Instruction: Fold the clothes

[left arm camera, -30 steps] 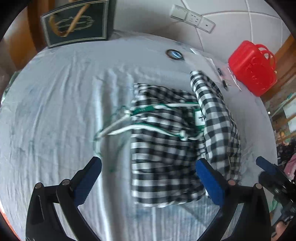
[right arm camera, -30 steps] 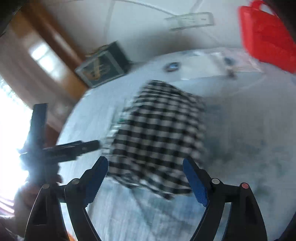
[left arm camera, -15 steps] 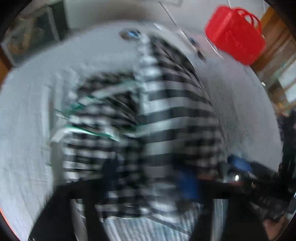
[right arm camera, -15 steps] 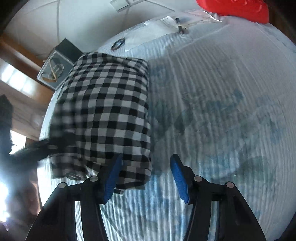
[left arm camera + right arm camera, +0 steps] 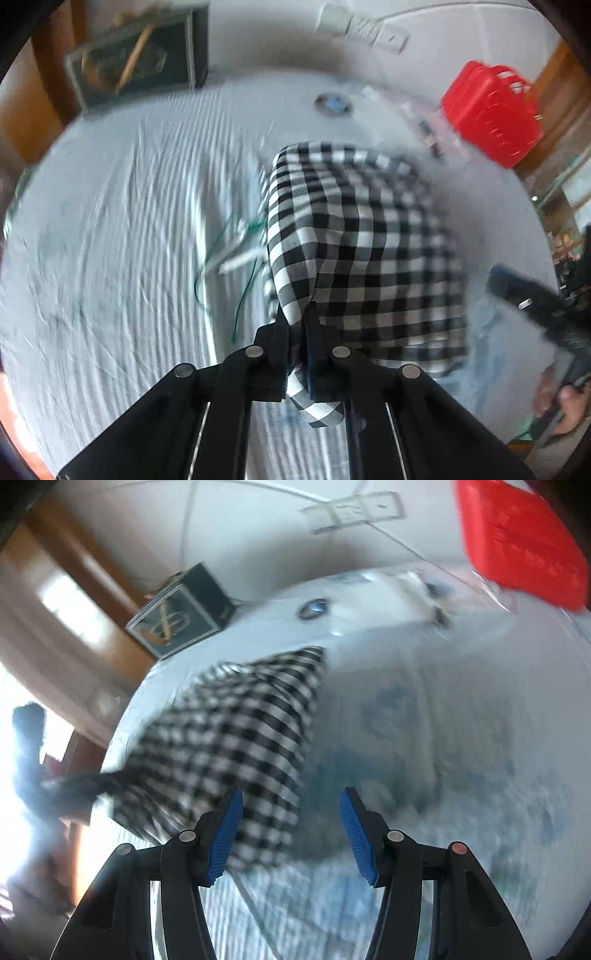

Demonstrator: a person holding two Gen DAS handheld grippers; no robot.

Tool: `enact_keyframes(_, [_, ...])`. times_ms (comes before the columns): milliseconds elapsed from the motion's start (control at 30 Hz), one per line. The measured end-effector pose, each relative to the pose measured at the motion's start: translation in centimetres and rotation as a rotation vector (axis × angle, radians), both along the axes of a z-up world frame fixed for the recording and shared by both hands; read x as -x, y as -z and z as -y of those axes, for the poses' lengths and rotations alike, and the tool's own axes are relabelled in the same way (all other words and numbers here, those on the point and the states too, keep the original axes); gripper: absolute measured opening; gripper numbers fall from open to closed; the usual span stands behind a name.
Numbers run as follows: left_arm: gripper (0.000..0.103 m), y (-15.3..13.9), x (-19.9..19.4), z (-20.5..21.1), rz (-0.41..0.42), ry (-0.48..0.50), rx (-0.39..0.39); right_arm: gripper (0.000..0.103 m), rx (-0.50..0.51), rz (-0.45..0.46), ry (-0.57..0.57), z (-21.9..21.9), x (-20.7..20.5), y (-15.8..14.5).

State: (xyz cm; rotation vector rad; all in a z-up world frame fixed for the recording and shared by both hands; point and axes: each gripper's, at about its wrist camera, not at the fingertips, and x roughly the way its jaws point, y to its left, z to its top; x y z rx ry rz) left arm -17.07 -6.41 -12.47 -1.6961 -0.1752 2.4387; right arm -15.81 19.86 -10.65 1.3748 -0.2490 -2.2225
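Left gripper (image 5: 297, 332) pinching near corner of checked garment (image 5: 354, 243), lifting it off pale bedsheet (image 5: 110, 229), right gripper (image 5: 290, 830) hovering beside it, fingers spread, gripping nothing, red basket (image 5: 491, 114) at far edge.

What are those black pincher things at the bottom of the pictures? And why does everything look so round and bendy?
Those are grippers, two-finger tongs that a person holds, one in each hand. A small camera sits on each, looking along its fingers. Its lens is very wide, so straight things look bent. One picture comes from the left gripper. Its fingers are pinched shut on a corner of the checked cloth, which lies on a bed with a white sheet. The other comes from the right gripper, whose blue pads are apart, holding nothing. A red basket and a dark framed picture stand at the far edge. The pictures are blurry.
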Motion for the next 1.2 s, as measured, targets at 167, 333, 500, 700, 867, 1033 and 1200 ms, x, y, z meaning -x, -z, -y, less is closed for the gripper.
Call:
enact_keyframes(167, [0.007,5.2,-0.2,0.6,0.073,-0.039,0.027,0.054,-0.096,0.063,-0.120,4.8,1.4,4.2])
enact_keyframes(333, [0.020,4.2,-0.6,1.9,0.108,-0.036,-0.017,0.054,-0.161,0.138,-0.135,5.3,2.0,5.8])
enact_keyframes(500, [0.078,-1.7,-1.0,2.6,-0.005,-0.025,-0.014,0.063,-0.132,0.021,-0.127,3.5,2.4,0.8])
enact_keyframes(700, [0.078,-1.9,2.1,-0.6,-0.036,0.008,-0.023,0.074,-0.096,0.012,-0.093,3.5,6.9,-0.2])
enact_keyframes(867, [0.036,2.6,1.4,-4.0,0.094,0.105,-0.018,0.005,-0.077,0.110,-0.174,5.6,9.6,2.3])
enact_keyframes(1033, [0.036,5.6,2.3,-4.4,0.144,0.111,0.018,0.005,-0.223,0.182,-0.167,7.4,12.3,7.2])
enact_keyframes(1200, [0.038,5.1,2.1,-4.0,0.138,0.120,0.006,0.005,-0.198,0.189,-0.120,6.5,12.3,7.9])
